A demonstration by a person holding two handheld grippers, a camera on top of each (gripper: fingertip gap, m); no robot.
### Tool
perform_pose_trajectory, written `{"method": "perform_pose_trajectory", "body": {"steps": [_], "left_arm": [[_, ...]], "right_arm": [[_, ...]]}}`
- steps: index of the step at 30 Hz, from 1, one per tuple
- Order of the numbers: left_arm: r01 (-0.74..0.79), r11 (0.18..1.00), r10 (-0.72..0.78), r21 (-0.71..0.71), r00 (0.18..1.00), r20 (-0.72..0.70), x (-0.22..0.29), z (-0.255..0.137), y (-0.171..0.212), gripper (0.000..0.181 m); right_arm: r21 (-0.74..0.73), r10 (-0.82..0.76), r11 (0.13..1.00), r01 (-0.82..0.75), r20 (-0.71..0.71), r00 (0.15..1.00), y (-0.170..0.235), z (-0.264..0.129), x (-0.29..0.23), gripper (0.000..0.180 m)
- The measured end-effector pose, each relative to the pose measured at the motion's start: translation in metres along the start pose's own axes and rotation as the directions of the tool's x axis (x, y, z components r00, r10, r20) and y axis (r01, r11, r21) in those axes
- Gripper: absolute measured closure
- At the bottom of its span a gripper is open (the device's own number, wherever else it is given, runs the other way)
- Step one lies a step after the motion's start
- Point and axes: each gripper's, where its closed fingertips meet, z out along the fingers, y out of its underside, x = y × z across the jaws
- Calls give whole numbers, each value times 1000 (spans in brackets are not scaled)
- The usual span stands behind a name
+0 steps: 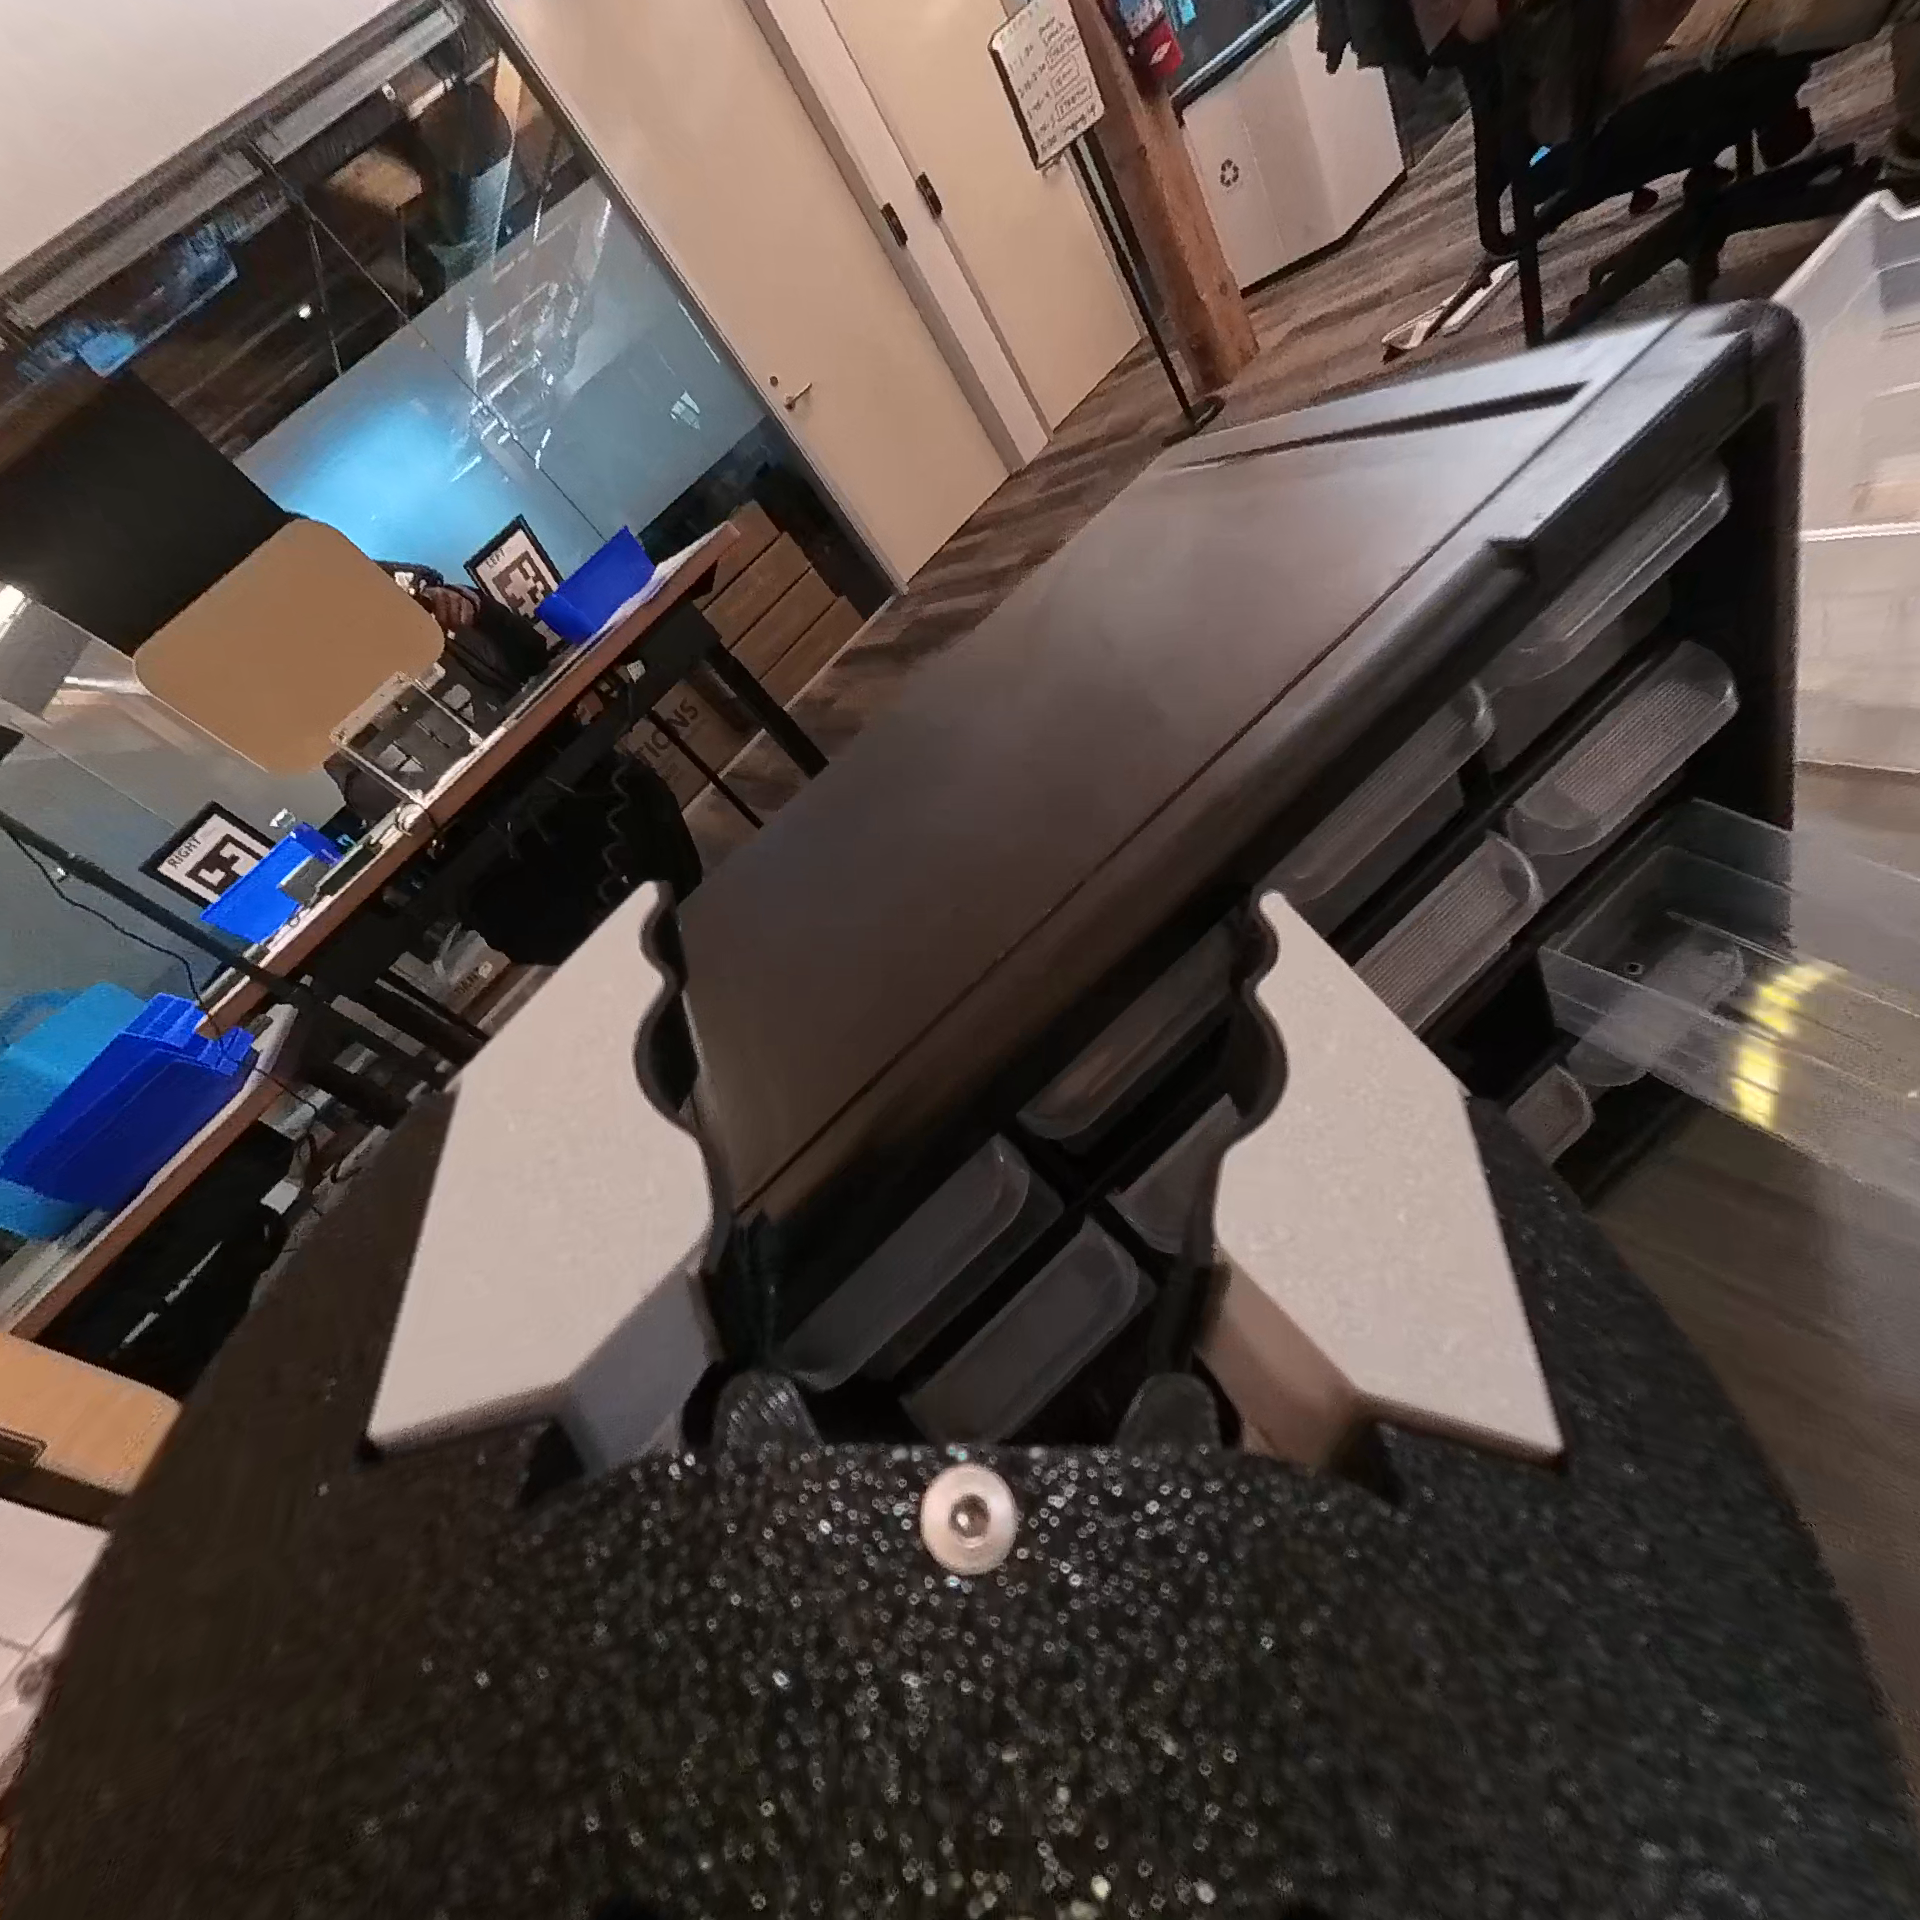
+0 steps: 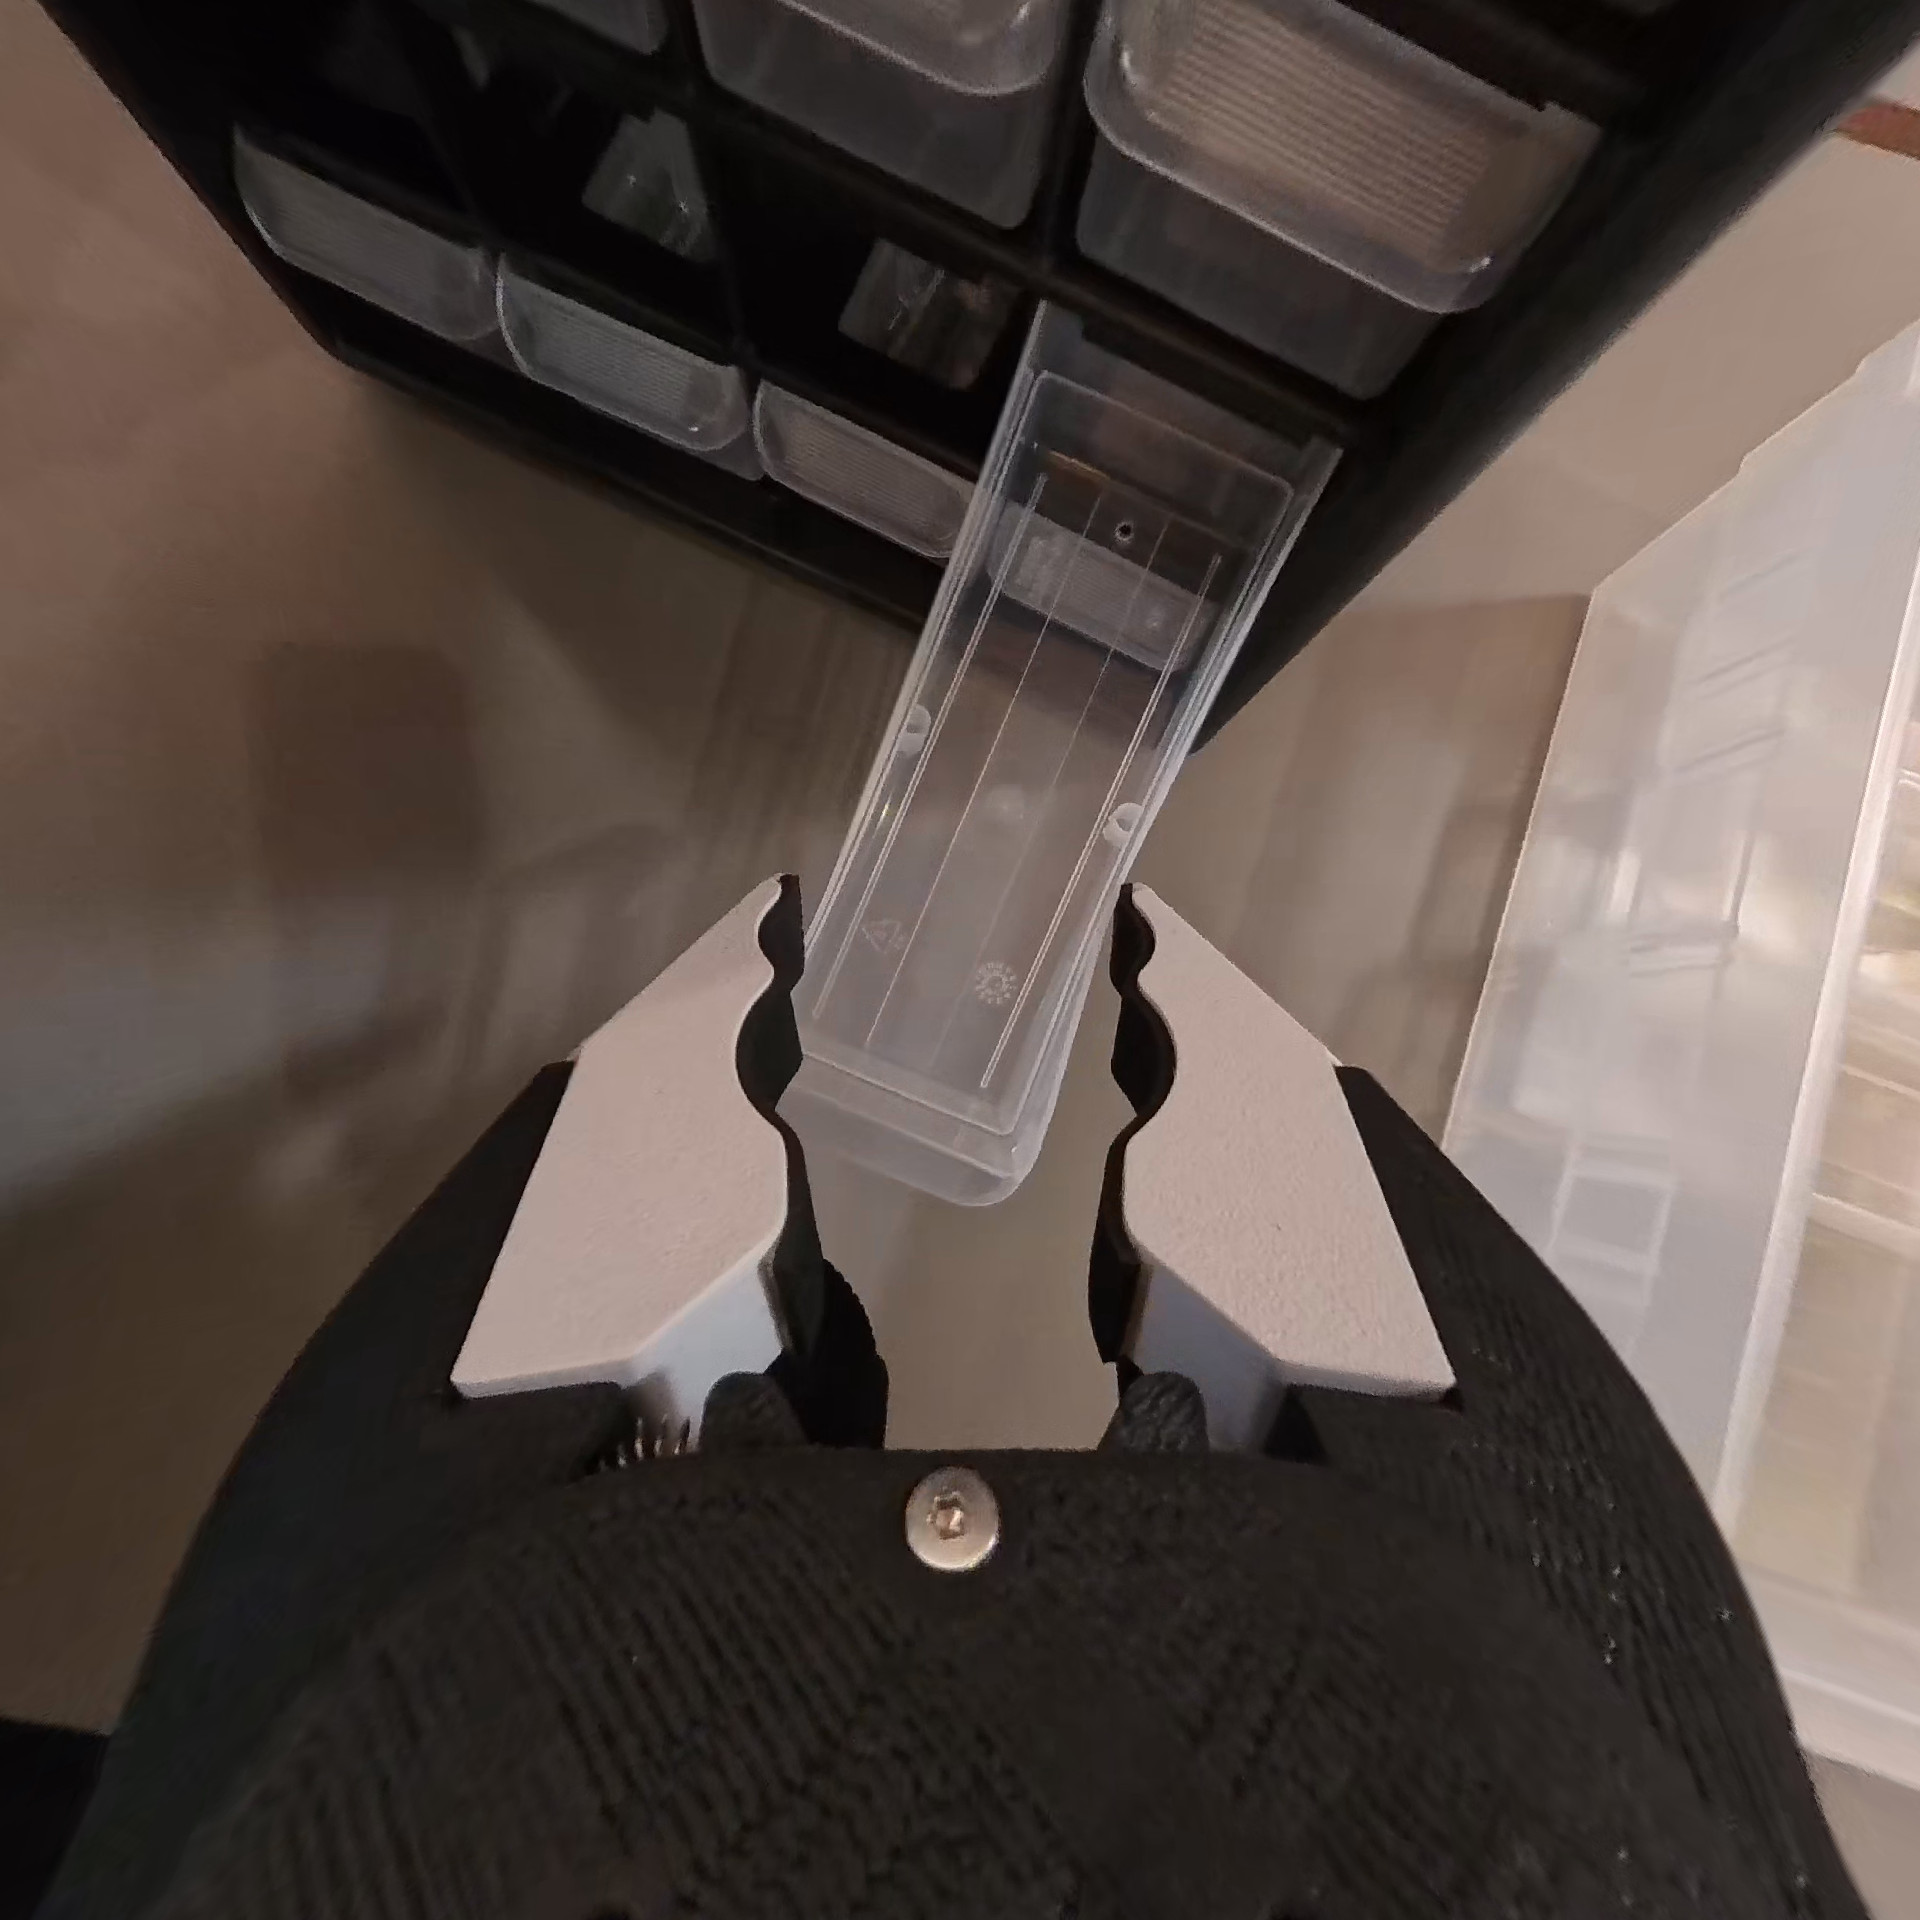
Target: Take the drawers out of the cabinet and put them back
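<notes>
- We see our left hand-held gripper (image 1: pixel 961 1049) spread wide astride the black cabinet (image 1: pixel 1091 727) top's near corner.
- Our right hand-held gripper (image 2: pixel 961 1023) sits parted around the clear drawer (image 2: pixel 1039 769), which juts out tilted.

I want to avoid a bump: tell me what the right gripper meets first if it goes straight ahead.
The right gripper already has the clear drawer between its open jaws; straight on, it would press along that drawer toward the black cabinet. Depth is hard to judge.

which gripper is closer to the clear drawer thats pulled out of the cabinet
Right. The right gripper has the pulled-out clear drawer between its open fingers. The left gripper is at the cabinet top edge, away from it.
</notes>
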Motion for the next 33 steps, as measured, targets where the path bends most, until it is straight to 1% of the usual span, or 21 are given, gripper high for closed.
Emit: {"method": "perform_pose_trajectory", "body": {"steps": [6,8,11,12,15,17,19,21,23,25,28,30,31,33], "left_arm": [[3,1000,-3,8,1000,-5,-1,0,0,76],[3,1000,-3,9,1000,-4,-1,0,0,76],[4,1000,-4,9,1000,-3,-1,0,0,76],[4,1000,-4,9,1000,-3,-1,0,0,76],[2,1000,-2,11,1000,-2,0,0,0,76],[3,1000,-3,-2,1000,-2,1,0,0,78],[-11,1000,11,-29,1000,-10,5,-1,1,80],[-43,998,39,-53,996,-76,15,-5,3,72],[-2,1000,-2,-29,990,-142,21,-12,-2,66],[78,997,-75,9,978,-194,20,-21,-9,66],[108,994,-100,24,972,-214,11,-32,-8,66],[67,998,-64,9,976,-207,8,-34,0,71],[40,999,-37,9,975,-218,10,-34,4,77],[-15,999,28,47,960,-280,25,-34,2,88]], "right_arm": [[42,16,999,-17,21,1000,2,-1,-1,120],[47,38,998,-41,63,997,2,-3,-1,120],[62,110,991,-122,165,980,-2,-14,4,122],[61,113,990,-124,154,982,-2,-17,9,125],[34,15,999,-17,58,998,1,-19,16,126],[11,-31,999,31,24,999,3,-16,17,126],[19,-20,1000,20,32,999,2,-16,20,127],[30,-5,1000,4,23,1000,1,-17,29,128],[36,-16,999,17,-31,999,0,-19,42,128],[34,-24,999,26,-70,997,0,-19,52,129],[43,-13,999,16,-83,997,-1,-18,61,129],[45,-5,999,9,-85,996,-1,-16,62,128],[40,0,999,4,-86,996,0,-14,61,128],[25,5,1000,-3,-97,995,2,-12,58,128]]}}
